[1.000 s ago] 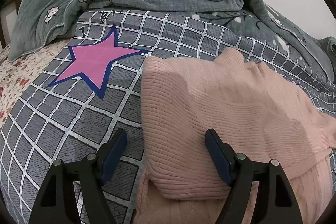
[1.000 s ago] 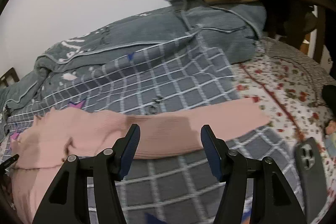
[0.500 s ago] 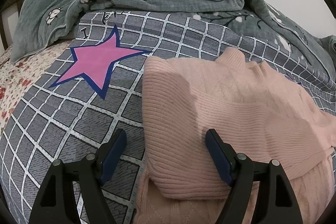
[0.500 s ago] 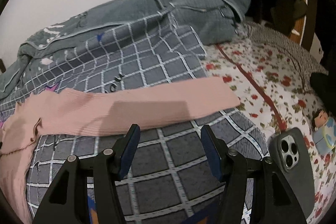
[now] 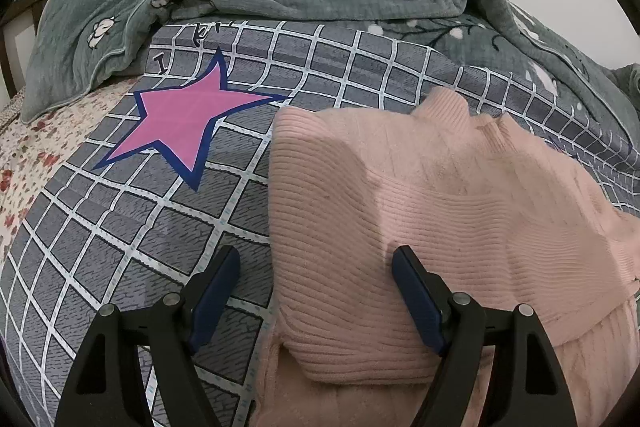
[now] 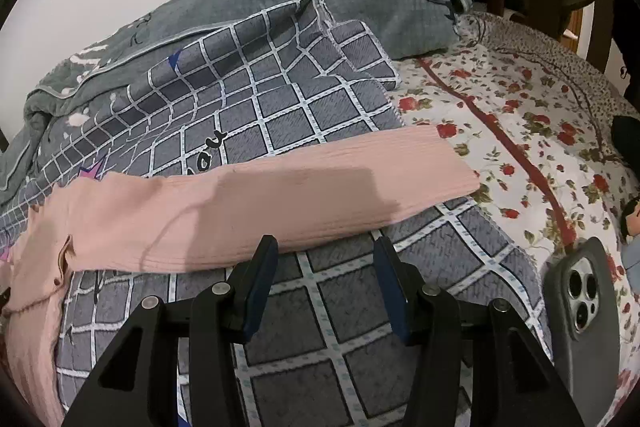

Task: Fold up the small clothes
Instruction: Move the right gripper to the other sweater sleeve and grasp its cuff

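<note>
Pink sweater (image 5: 420, 227) on checked blanket (image 5: 120, 227); left gripper (image 5: 316, 277) wide, right gripper (image 6: 324, 261) closing, both empty.

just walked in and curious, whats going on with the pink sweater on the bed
A person with a gripper in each hand is folding a pink sweater on a grey checked blanket. The left gripper hangs open over the sweater's folded edge. The right gripper is at the edge of the outstretched sleeve, jaws closing, nothing gripped yet. A phone lies nearby.
</note>
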`<action>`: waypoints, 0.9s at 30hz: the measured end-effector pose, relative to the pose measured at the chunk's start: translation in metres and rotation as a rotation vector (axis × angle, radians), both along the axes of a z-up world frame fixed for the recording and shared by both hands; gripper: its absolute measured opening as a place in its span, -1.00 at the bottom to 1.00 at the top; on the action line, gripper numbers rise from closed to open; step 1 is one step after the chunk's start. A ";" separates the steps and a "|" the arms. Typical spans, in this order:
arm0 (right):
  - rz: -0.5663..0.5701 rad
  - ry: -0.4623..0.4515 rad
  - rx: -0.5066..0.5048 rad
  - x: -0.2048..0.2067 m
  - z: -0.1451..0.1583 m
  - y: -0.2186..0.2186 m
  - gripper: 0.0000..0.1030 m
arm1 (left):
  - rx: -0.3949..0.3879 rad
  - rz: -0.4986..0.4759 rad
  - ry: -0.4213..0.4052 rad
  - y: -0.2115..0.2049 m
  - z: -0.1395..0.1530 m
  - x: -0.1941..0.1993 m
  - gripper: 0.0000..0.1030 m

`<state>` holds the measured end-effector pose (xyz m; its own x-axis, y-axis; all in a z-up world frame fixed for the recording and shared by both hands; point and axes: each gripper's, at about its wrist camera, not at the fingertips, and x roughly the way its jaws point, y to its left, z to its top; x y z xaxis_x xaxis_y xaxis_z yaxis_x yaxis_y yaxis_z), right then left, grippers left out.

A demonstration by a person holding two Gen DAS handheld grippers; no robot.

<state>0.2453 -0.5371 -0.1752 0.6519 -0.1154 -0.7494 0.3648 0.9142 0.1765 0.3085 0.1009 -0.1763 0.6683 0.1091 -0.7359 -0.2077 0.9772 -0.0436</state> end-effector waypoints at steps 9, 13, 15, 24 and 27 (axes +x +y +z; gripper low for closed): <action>-0.048 0.046 0.094 0.022 -0.008 -0.011 -0.02 | -0.015 -0.005 -0.002 0.001 -0.001 0.002 0.52; -0.081 0.058 0.089 0.030 -0.008 -0.012 0.00 | -0.042 -0.018 -0.004 0.004 -0.002 0.006 0.54; -0.092 0.062 0.085 0.031 -0.008 -0.012 0.01 | -0.048 -0.024 -0.003 0.004 -0.003 0.007 0.54; -0.180 0.103 0.172 0.009 -0.005 -0.024 0.02 | -0.055 -0.032 -0.004 0.003 -0.003 0.007 0.55; -0.197 0.095 0.185 0.010 -0.006 -0.027 0.01 | -0.060 -0.034 -0.005 0.004 -0.003 0.006 0.55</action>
<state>0.2553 -0.5637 -0.1814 0.5563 -0.0884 -0.8263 0.5549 0.7797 0.2902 0.3149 0.1051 -0.1794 0.6747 0.0424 -0.7369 -0.1740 0.9793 -0.1030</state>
